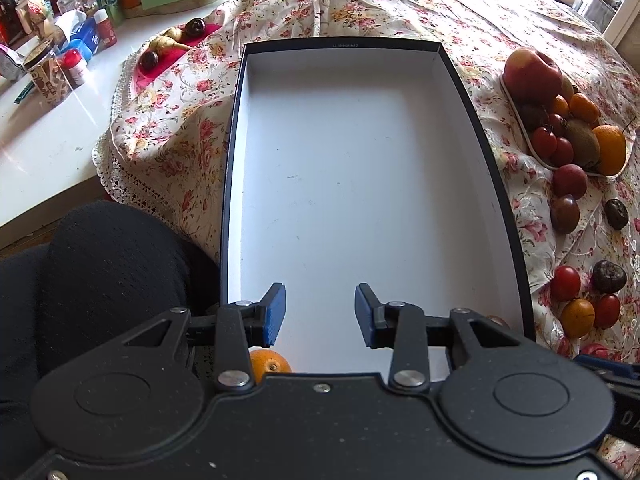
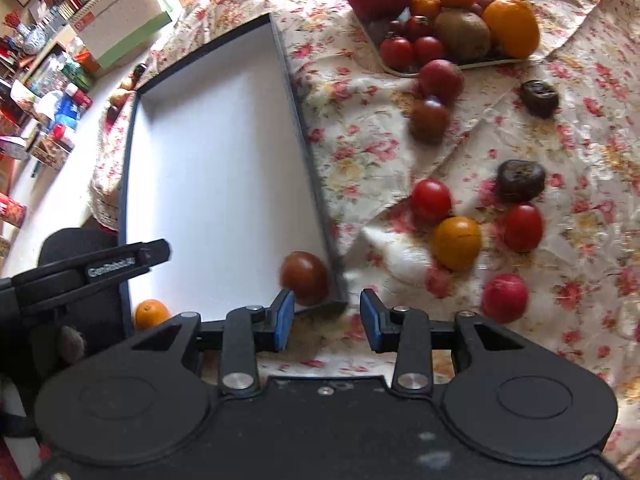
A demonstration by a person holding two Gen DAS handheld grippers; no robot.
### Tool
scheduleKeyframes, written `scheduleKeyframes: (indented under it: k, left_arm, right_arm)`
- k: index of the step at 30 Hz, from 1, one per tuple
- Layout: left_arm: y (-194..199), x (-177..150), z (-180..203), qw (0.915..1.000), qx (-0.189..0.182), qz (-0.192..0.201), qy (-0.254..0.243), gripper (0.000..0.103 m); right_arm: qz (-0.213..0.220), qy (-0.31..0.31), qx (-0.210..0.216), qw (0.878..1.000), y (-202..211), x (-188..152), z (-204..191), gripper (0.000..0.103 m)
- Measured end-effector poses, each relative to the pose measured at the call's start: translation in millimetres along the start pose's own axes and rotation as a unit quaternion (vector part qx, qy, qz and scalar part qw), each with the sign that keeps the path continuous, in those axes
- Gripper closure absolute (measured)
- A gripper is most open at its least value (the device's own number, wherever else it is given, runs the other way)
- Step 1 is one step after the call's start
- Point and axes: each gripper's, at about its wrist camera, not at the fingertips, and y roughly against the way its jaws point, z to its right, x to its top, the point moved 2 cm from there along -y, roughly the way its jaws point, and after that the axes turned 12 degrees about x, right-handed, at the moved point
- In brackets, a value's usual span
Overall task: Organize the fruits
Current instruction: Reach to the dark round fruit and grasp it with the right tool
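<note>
Right tongs gaping empty beside the box corner; one dark tomato lying just ahead-left, one orange opposite (both inside). Left tongs hovering wide, empty, over it. Loose on the bench, nearer the right: nine fruits.

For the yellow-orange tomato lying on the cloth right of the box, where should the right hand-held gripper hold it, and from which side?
Grip the yellow-orange tomato across its widest middle, coming from above. Red tomatoes sit close on its far sides, so a level approach would probably bump them. The right hand-held gripper is open, which looks wide enough.
</note>
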Motion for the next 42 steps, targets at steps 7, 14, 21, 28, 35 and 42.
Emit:
scheduleKeyframes:
  k: [7, 14, 21, 28, 35, 42]
  left_arm:
    - [1, -1, 5, 0.9999, 0.000, -0.002, -0.011, 0.057]
    - [8, -2, 14, 0.9995, -0.007, 0.004, -0.029, 0.057]
    - [27, 0, 41, 0.9970, -0.048, 0.010, -0.060, 0.057]
    - [47, 8, 87, 0.9898, -0.097, 0.015, -0.103, 0.057]
    - [56, 32, 136, 0.9837, -0.114, 0.025, -0.137, 0.057]
    - [40, 57, 172, 0.9842, -0.109, 0.008, -0.139, 0.057]
  right_arm:
    - [0.009, -0.021, -0.027, 0.999, 26, 10, 38, 0.057]
    - [0.051, -0.055, -0.095, 0.993, 46, 25, 96, 0.051]
    - [0.054, -0.122, -0.078, 0.988, 54, 31, 156, 0.051]
    - [0.072, -0.155, -0.055, 0.984, 62, 43, 190, 0.051]
    - [0.119, -0.143, -0.024, 0.982, 67, 81, 193, 0.051]
    - [0.102, -0.132, -0.031, 0.985, 37, 121, 195, 0.051]
